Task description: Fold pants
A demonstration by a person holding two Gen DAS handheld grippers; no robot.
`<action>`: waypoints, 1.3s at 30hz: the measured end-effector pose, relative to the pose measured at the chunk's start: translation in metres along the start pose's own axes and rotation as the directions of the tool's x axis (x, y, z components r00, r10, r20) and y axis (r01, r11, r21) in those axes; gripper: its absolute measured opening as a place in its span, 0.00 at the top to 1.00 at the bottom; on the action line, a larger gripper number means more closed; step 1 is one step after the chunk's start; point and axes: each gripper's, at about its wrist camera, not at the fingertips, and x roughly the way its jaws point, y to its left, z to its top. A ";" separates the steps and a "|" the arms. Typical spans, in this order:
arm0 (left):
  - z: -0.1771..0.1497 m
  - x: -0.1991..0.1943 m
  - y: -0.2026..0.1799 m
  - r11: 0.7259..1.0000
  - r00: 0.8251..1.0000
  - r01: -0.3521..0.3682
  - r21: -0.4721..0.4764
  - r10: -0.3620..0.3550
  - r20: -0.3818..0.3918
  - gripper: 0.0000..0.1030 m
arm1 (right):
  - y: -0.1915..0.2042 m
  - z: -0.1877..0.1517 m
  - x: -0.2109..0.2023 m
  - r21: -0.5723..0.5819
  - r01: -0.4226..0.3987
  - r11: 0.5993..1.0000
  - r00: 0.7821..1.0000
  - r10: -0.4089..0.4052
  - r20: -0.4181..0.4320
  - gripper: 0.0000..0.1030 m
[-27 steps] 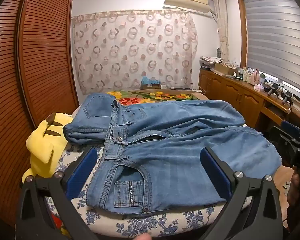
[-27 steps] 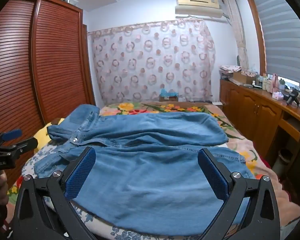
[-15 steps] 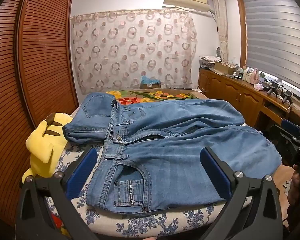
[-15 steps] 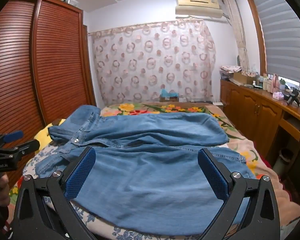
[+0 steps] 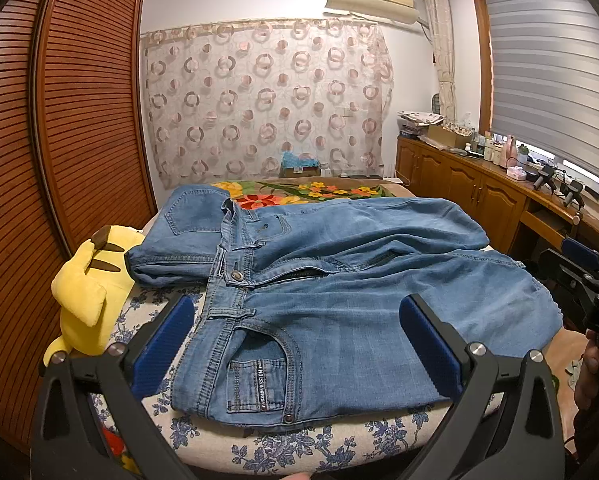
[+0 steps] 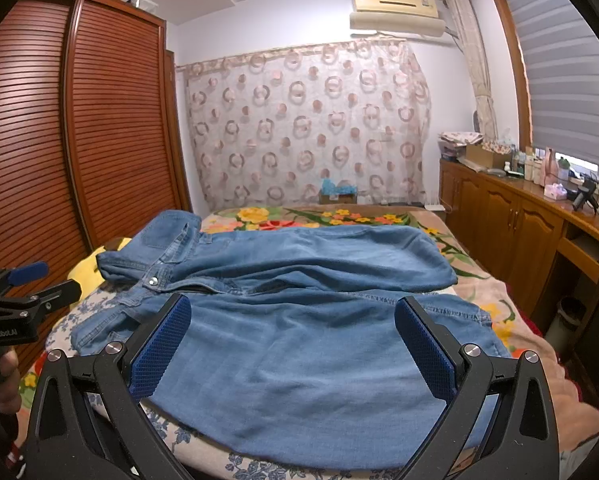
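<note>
Coin pocket in left view only

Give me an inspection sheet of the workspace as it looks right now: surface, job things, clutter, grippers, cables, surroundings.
Surface: bed with a blue floral sheet in front and a bright flower blanket further back.
Job's things: blue jeans spread flat and unfolded, waistband to the picture's left, legs running right.
Clutter: yellow plush toy beside the waistband at the bed's left edge.
Grippers: left hand-held gripper open above the waist and pocket, holding nothing; right hand-held gripper open above the near leg, holding nothing.
Cables: nothing seen on the bed.
Surroundings: louvred wardrobe doors on the left, patterned curtain behind, wooden counter crowded with small items on the right.
</note>
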 end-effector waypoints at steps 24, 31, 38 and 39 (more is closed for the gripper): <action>-0.002 0.000 0.002 1.000 1.000 0.000 0.003 0.000 0.004 0.00 | 0.001 0.000 -0.001 0.001 -0.001 1.000 1.000 0.001 0.001 0.00; -0.003 0.002 0.004 1.000 1.000 0.004 0.001 -0.004 0.003 0.00 | 0.000 0.000 -0.001 0.001 -0.001 1.000 1.000 0.001 0.001 0.00; -0.003 0.002 0.004 1.000 1.000 0.003 0.001 -0.003 0.004 0.00 | 0.000 0.000 -0.002 0.001 -0.002 1.000 1.000 0.002 0.003 0.00; -0.003 0.002 0.004 1.000 1.000 0.003 0.000 -0.003 0.005 0.00 | 0.000 0.000 -0.001 0.000 -0.001 1.000 1.000 0.001 0.002 0.00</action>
